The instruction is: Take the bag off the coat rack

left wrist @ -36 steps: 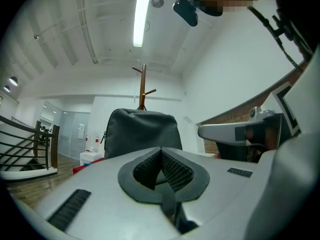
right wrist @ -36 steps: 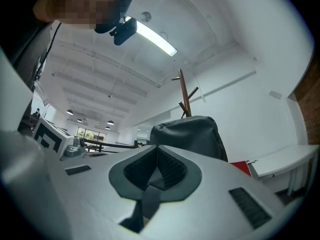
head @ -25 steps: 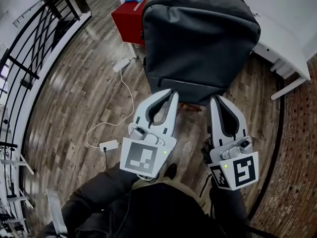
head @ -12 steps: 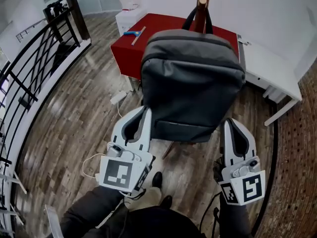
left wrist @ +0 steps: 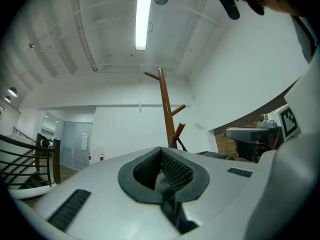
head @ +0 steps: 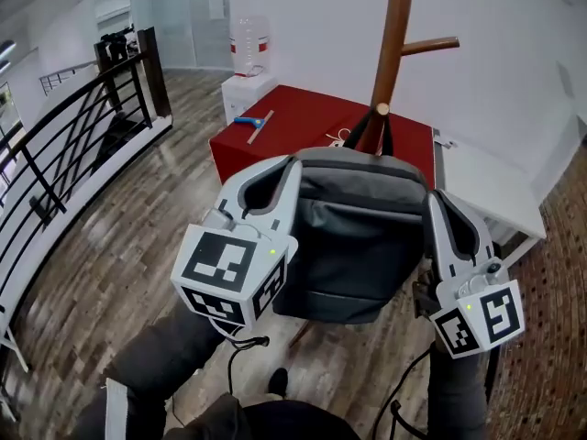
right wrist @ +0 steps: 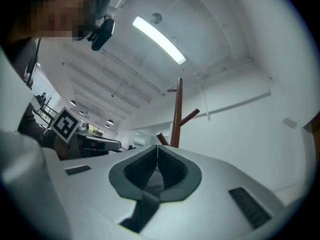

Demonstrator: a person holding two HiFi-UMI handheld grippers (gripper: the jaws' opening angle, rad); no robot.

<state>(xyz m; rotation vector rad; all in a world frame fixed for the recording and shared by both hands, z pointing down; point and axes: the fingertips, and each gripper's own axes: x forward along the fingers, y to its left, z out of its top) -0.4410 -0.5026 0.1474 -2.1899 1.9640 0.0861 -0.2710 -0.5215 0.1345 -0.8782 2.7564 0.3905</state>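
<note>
The bag, a grey backpack, hangs by its top handle from 1 lower peg of the rack. The rack pole rises in front of the red bench, towards its right edge. The left gripper lies alongside the bag's upper left side. The right gripper lies alongside its right side. The bag sits between the 2. Both gripper views show the jaws pressed together, tips meeting, nothing pinched between them. Both grippers point up towards the rack pole and ceiling
</note>
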